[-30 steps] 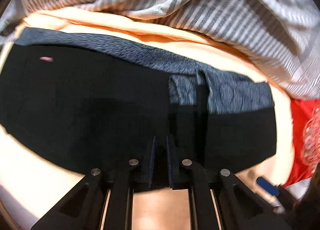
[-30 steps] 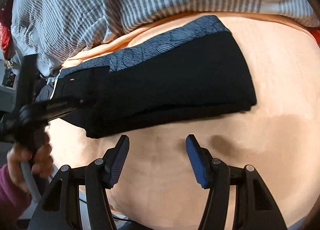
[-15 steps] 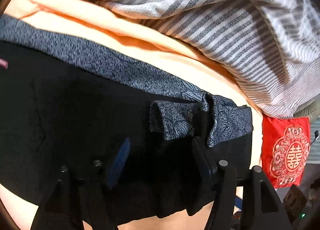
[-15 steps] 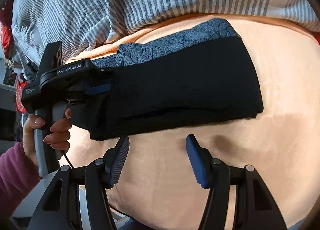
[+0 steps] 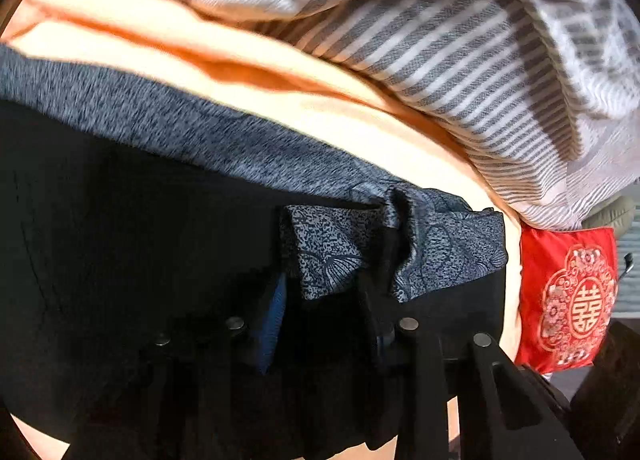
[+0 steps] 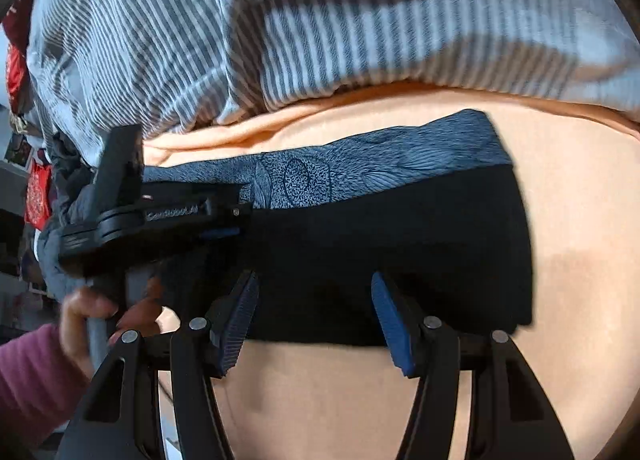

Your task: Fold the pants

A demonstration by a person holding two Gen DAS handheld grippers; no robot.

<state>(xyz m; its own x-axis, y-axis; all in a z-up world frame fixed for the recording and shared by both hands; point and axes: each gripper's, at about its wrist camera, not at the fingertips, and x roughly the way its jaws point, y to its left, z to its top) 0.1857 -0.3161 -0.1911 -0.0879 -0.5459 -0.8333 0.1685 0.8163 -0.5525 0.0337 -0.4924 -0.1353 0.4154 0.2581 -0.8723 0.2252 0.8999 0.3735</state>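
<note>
The black pants lie folded in a long band on the peach bed sheet, with a grey patterned waistband along the far edge. In the left wrist view the pants fill the frame and a corner of the waistband is bunched up. My left gripper is open, its fingers over that bunched corner; it also shows in the right wrist view. My right gripper is open and empty at the pants' near edge.
A grey striped duvet is heaped along the far side of the bed, also in the left wrist view. A red embroidered cushion lies at the bed's right end. A hand in a maroon sleeve holds the left gripper.
My left gripper opened and let go of the pants, then pushed forward over the bunched waistband corner. My right gripper moved forward up to the pants' near edge.
</note>
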